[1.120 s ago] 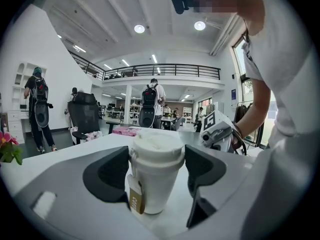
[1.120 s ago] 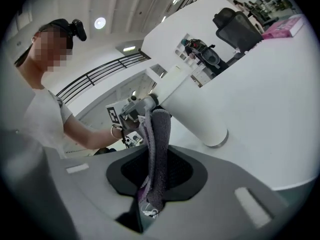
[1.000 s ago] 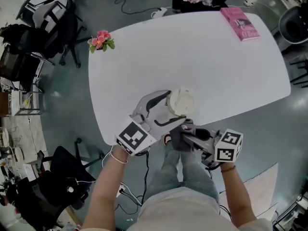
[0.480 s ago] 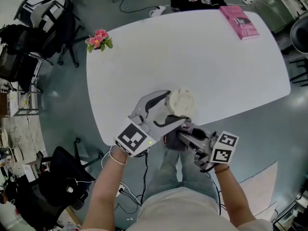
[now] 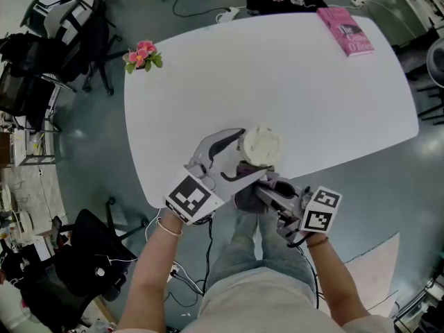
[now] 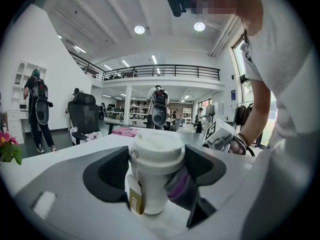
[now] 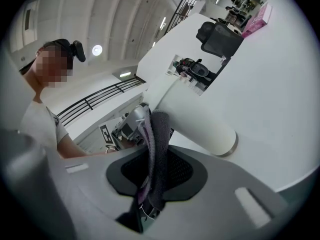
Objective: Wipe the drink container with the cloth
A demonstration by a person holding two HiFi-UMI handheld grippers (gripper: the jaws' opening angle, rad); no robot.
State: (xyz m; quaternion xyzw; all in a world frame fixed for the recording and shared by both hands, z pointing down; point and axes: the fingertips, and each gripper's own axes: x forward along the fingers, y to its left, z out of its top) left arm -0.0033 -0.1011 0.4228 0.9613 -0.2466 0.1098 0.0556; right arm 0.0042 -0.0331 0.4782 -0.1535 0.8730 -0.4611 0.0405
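A white drink container (image 5: pixel 262 146) with a lid stands near the front edge of the white table (image 5: pixel 298 82). My left gripper (image 5: pixel 248 155) has its jaws closed around it from the left; in the left gripper view the container (image 6: pixel 150 179) fills the gap between the pads. My right gripper (image 5: pixel 262 191) is shut on a grey-purple cloth (image 5: pixel 248 195) and presses it against the container's near side. The right gripper view has the cloth (image 7: pixel 157 149) hanging between the jaws, against the white wall of the container (image 7: pixel 197 121). The cloth (image 6: pixel 181 183) also shows beside the container's lower right.
A pink book (image 5: pixel 345 32) lies at the table's far right corner and a small bunch of pink flowers (image 5: pixel 142 56) at its far left edge. Office chairs (image 5: pixel 69 16) stand off the table to the left. The person's legs (image 5: pixel 267 252) are below the table's front edge.
My right gripper with the cloth has shifted left and closer in against the container. The left gripper and the container have stayed put.
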